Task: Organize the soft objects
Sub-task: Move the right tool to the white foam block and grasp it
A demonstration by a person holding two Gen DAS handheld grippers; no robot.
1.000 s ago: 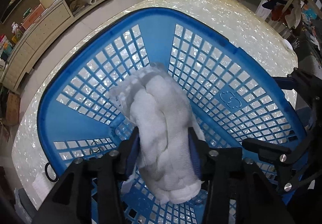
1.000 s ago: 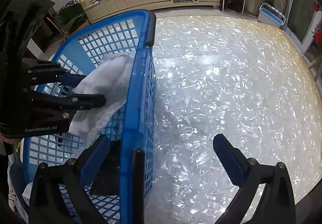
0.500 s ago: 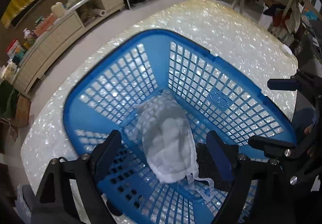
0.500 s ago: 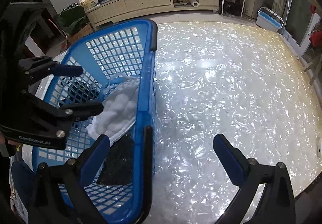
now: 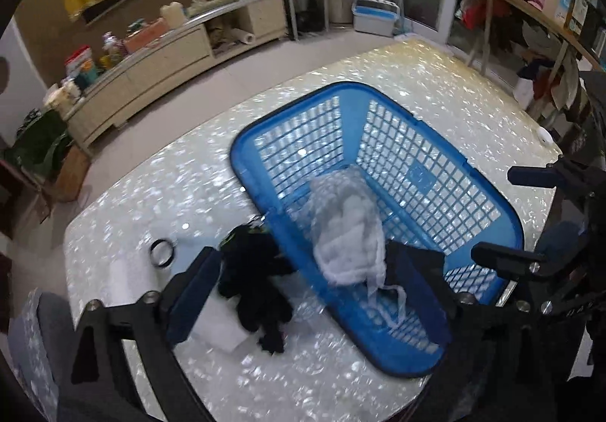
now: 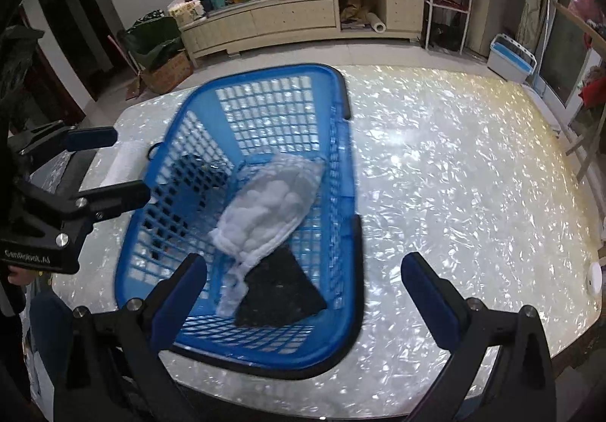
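Left tongs point(image 5: 303, 293) spread wide, gripping nothing, held above the near end of the basket point(image 5: 488, 210) and the black cloth point(image 5: 253, 278) beside it. Right tongs point(image 6: 303, 289) likewise wide apart and empty, straddling the basket's near right corner. Inside the blue basket, lying on its mesh floor: a white mesh bag point(image 6: 269, 210) stuffed with fluffy white filling, drawstring trailing toward the near wall, overlapping a flat dark cloth point(image 6: 280, 293) underneath. Outside the basket, against its left wall on the shiny tabletop point(image 6: 454, 175): a crumpled black cloth, partly over a white sheet point(image 5: 219, 327). Just past that, a small black ring point(image 5: 162, 252) resting on the tabletop. Beyond, along the wall, a long cream cabinet point(image 6: 295, 18) loaded with clutter.
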